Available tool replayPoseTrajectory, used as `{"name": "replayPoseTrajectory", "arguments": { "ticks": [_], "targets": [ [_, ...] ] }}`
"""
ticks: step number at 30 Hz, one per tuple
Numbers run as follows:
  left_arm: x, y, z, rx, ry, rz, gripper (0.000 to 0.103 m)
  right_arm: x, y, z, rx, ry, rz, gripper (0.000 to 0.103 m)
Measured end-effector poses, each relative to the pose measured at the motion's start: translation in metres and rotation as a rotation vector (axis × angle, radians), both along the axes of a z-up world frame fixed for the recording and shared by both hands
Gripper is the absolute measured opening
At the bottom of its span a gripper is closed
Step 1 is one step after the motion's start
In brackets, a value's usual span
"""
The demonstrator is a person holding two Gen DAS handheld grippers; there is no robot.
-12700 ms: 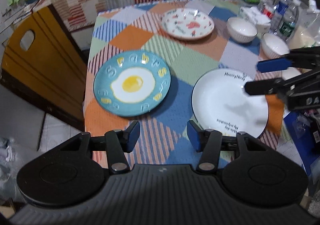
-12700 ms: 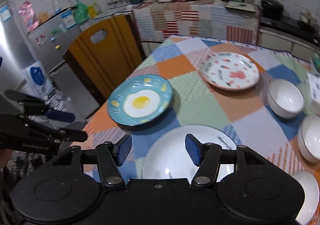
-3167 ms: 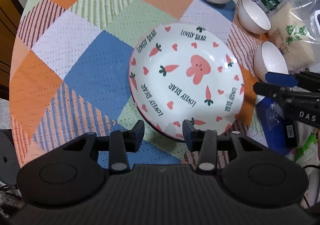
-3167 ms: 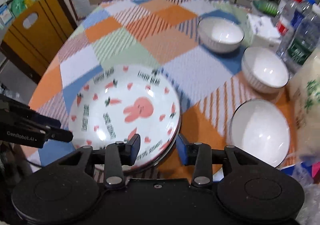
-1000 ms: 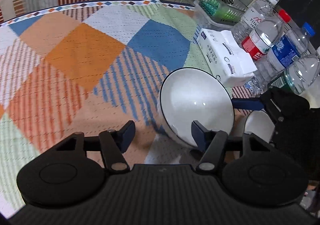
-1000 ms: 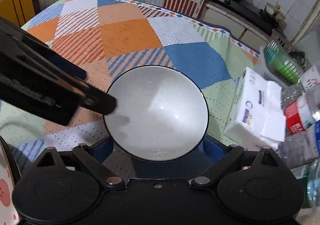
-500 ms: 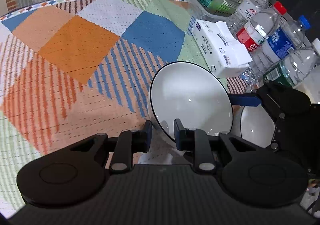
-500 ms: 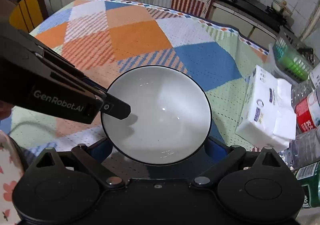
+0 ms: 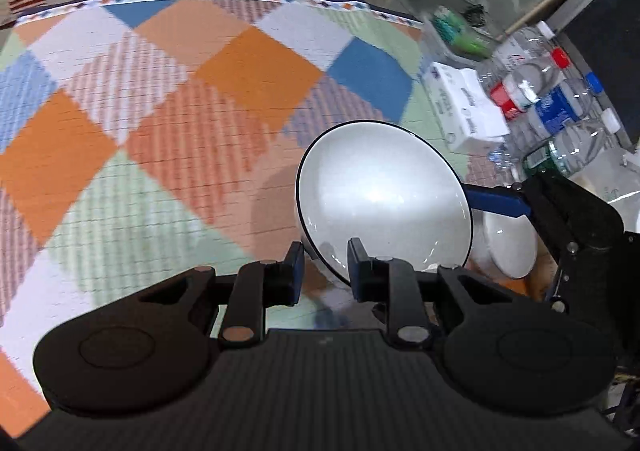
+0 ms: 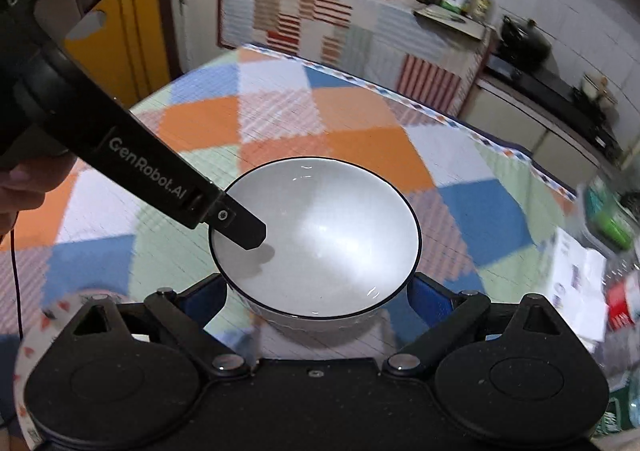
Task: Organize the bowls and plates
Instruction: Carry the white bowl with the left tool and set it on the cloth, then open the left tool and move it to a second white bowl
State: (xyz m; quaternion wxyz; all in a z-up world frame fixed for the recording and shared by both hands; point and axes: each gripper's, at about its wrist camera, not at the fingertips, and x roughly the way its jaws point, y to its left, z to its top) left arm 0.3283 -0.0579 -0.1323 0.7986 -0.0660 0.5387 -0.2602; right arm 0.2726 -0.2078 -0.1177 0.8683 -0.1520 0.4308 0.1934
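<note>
White bowl [image 10: 316,239] with a thin dark rim, held over the patchwork tablecloth [image 9: 160,111] by both grippers at once; left gripper [image 9: 322,265] clamped on the near-left edge of the rim, one blue pad inside the bowl and the other outside; in the right wrist view the same gripper reaches in from the upper left, its black finger [image 10: 240,227] lying over the rim and casting a shadow on the inner wall. Right gripper [image 10: 316,301] spread wide around the body of the bowl, its blue pads [image 10: 424,293] pressed against opposite sides just below the rim; in the left wrist view its blue pad [image 9: 496,203] meets the bowl's far-right side. A second white bowl [image 9: 508,247] stands on the table just beyond and to the right of the held one, partly hidden behind it. Further right, at the table edge: a white tissue pack [image 9: 464,111] and several clear water bottles [image 9: 552,111], close together. A rabbit-and-carrot plate [image 10: 44,315] shows at the lower left of the right wrist view, mostly hidden by the gripper body. A fingertip [image 10: 24,187] of the person's hand grips the left tool's handle; background kitchen counter blurred.
</note>
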Motion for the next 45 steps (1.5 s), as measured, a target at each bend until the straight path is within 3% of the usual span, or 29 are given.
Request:
{"name": "replayPoseTrajectory", "arguments": {
  "ticks": [6,17,24,28,33,45],
  "targets": [
    [0.001,0.015,-0.012,0.071,-0.029,0.028,0.021,0.006,0.021,-0.017,0.045,0.001,0.000,0.099],
    [0.006,0.028,-0.050,0.149,-0.007,0.048,0.021,0.018,0.043,-0.055,0.101,0.072,-0.022,0.099],
    [0.001,0.028,-0.047,0.154,0.022,0.047,0.022,0.015,0.047,-0.058,0.082,0.123,-0.052,0.099],
    [-0.011,0.026,-0.032,0.194,-0.027,0.029,0.036,0.006,0.044,-0.047,0.100,0.137,-0.070,0.099],
    [-0.024,0.030,-0.009,0.206,-0.041,0.009,0.045,-0.009,0.033,-0.023,0.123,0.116,-0.114,0.099],
    [-0.063,0.022,0.054,0.224,-0.099,-0.086,0.078,-0.058,0.007,0.026,-0.008,0.046,-0.214,0.099]
  ]
}}
